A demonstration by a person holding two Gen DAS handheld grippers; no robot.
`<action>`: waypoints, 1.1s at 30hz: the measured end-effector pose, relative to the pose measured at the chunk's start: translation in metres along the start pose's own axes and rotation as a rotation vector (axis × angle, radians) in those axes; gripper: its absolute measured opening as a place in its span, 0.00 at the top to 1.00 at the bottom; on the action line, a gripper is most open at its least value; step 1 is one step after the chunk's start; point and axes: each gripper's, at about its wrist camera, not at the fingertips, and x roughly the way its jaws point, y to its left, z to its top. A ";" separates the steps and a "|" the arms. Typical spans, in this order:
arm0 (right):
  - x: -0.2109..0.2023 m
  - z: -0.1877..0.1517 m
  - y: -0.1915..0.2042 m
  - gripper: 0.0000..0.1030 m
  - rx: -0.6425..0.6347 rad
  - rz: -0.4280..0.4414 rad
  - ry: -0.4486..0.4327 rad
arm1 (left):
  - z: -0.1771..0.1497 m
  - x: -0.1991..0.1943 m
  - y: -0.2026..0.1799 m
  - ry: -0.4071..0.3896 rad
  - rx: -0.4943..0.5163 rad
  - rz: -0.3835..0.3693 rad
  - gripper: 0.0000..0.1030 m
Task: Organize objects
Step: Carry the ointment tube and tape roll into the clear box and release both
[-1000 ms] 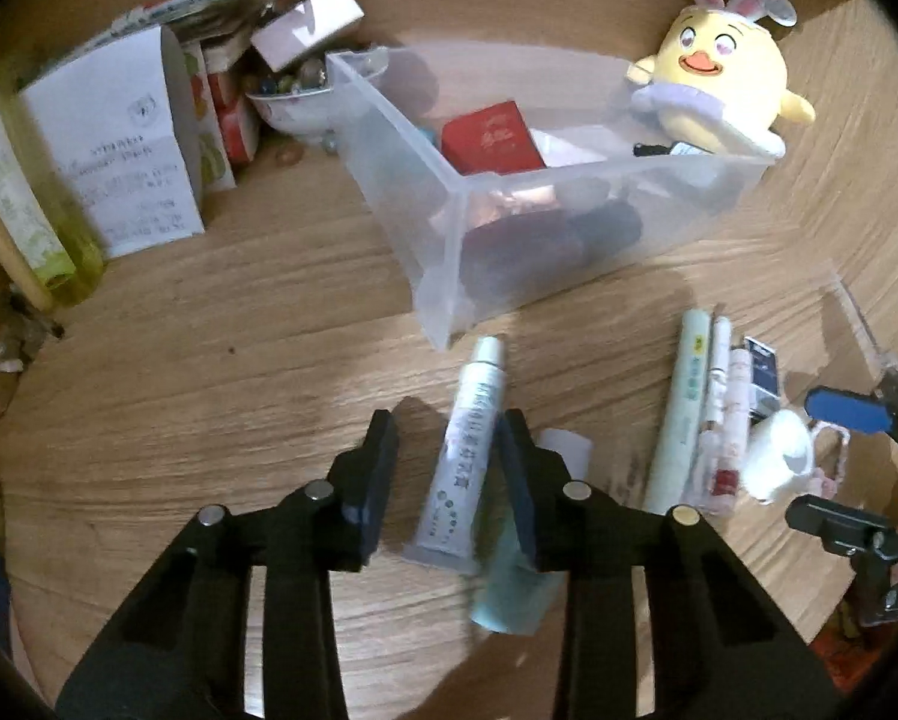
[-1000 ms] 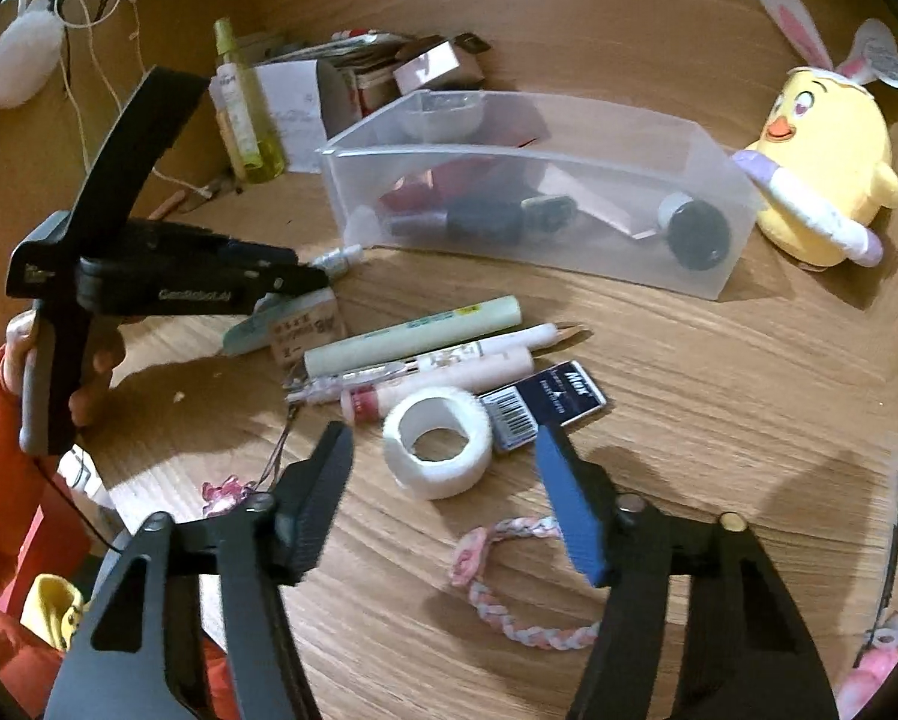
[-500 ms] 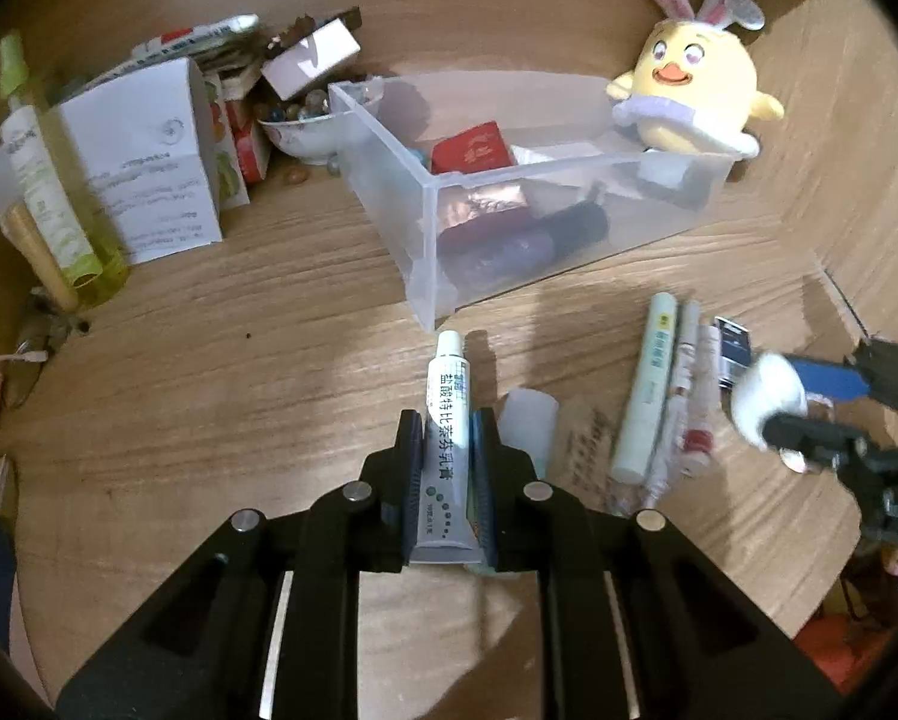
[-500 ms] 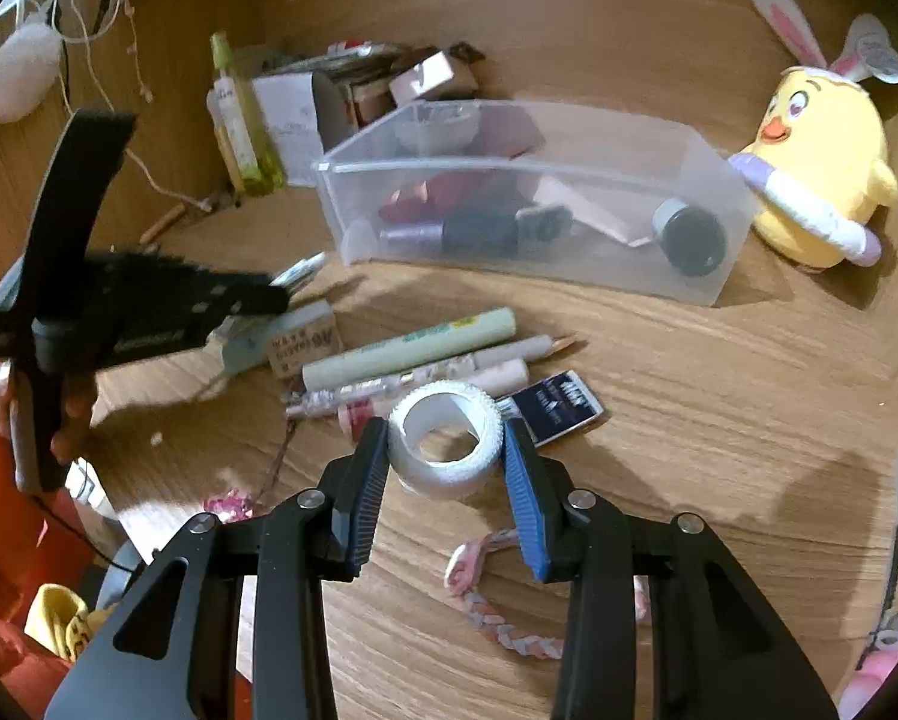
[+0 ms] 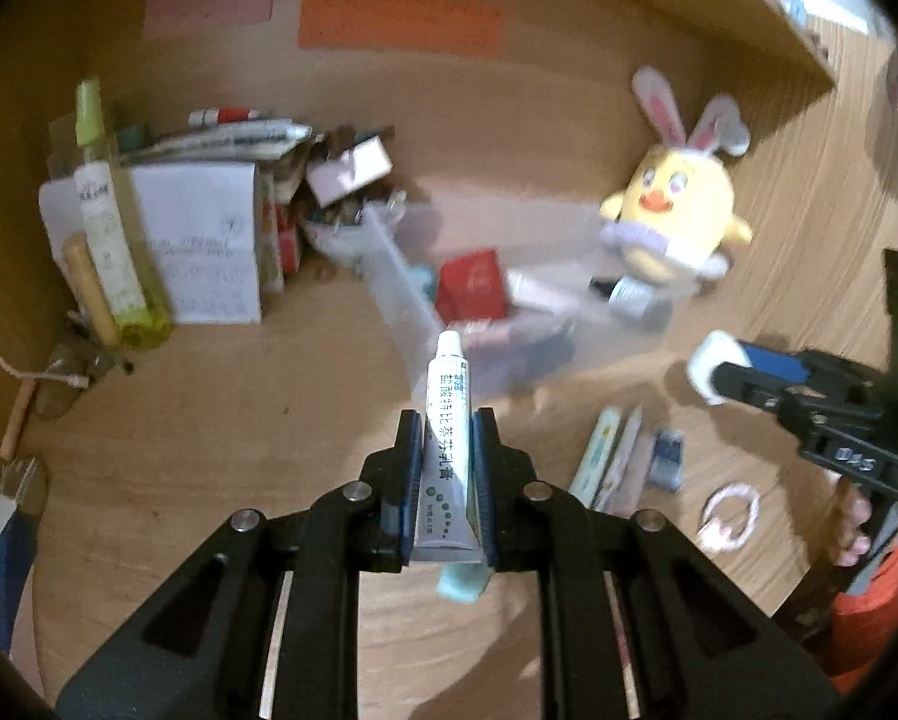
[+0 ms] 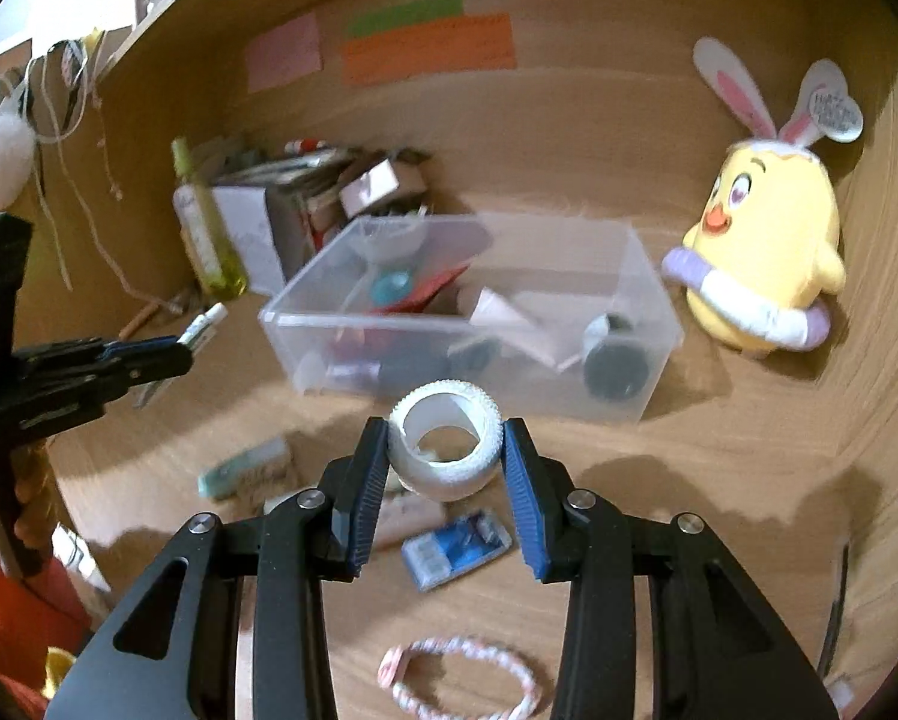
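My left gripper (image 5: 446,480) is clamped on the tube (image 5: 444,450), pads flat against its two sides. The tube's long axis runs along the fingers: crimped end back toward me, white cap (image 5: 450,343) pointing ahead at the near corner of the bin (image 5: 401,294). It is off the desk (image 5: 239,420). Just under the crimped end a pale green packet (image 5: 461,581) shows, blurred.

My right gripper (image 6: 446,456) grips the tape roll (image 6: 446,450), one pad on each side of its rim. The roll's hole faces up and toward me, its axis tilted. It too is clear of the desk, and its jaws have just been closing onto it.

Below and beside the roll lie a small blue packet (image 6: 456,547), a pinkish stick (image 6: 404,519) and a green tube (image 6: 248,465), all flat on the wood. Nearer me lies a pink-and-white braided ring (image 6: 461,675). In the left view the pens (image 5: 608,456) lie side by side, long axes running away from me toward the bin.

Farther on, the clear bin stands open-topped, its long side across the right view, already holding a red box (image 5: 472,285), a dark round jar (image 6: 614,369) and other small things. There is bare wood between my grippers and its near wall.

Left of the bin, against the back, are a yellow-green bottle (image 5: 110,222), a white box (image 5: 200,243) and a pile of cartons. Right of it sits a yellow chick plush (image 6: 767,240) with rabbit ears, close to the bin's end wall. Behind all, coloured notes (image 6: 428,48) are stuck on the back panel.
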 end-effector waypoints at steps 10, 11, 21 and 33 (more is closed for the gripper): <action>0.007 0.066 -0.008 0.66 -0.015 -0.068 -0.104 | 0.053 0.013 -0.011 -0.074 0.013 -0.029 0.84; 0.009 0.071 -0.009 0.66 -0.016 -0.074 -0.108 | 0.057 0.018 -0.012 -0.067 0.011 -0.032 0.84; 0.063 0.101 -0.026 0.66 0.012 -0.087 -0.011 | 0.088 0.090 -0.023 0.079 -0.012 -0.100 0.84; 0.132 0.088 -0.044 0.66 0.003 -0.105 0.197 | 0.089 0.150 -0.033 0.220 0.006 -0.115 0.84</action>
